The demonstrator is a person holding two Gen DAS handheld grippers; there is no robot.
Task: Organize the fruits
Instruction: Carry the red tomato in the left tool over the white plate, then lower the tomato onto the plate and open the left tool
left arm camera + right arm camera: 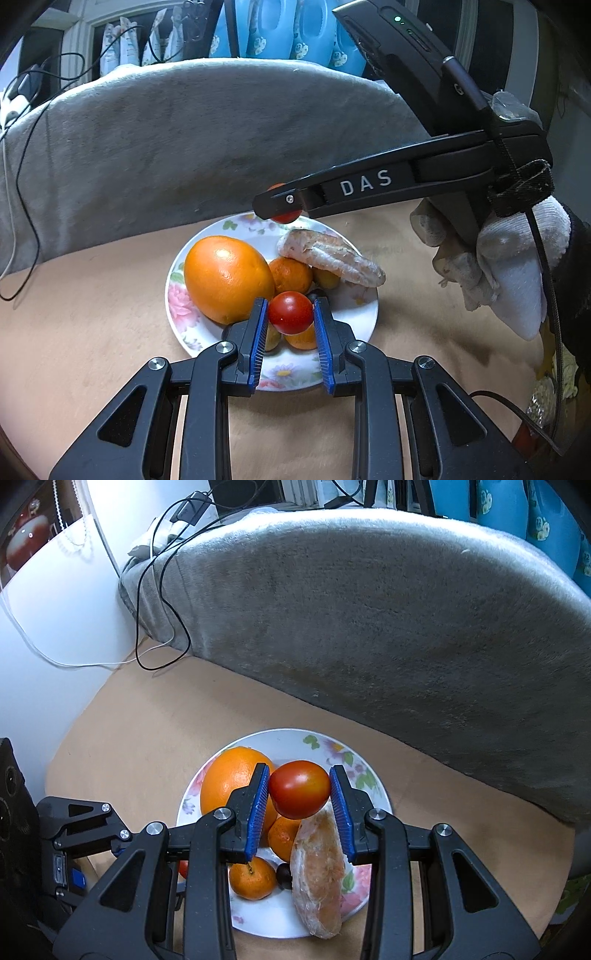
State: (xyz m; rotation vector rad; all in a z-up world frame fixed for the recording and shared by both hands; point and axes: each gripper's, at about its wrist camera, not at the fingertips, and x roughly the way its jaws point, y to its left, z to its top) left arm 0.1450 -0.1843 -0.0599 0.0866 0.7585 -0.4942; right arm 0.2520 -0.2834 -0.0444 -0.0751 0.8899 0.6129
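Fruits piled on white floral-print plate (364,314) on tan surface (92,332): big glossy orange (227,278), small mandarin (290,275), second mandarin with stem (252,880), dark grape (283,875), plus wrapped bread roll (332,258). Left gripper (290,321) fingers clamped on small red tomato (290,312), above plate's near side. Right gripper (299,805) fingers clamped on larger red tomato (299,789), over plate's far side. White-gloved hand (498,266) on right handle. Grey fleece blanket (184,147) behind plate.
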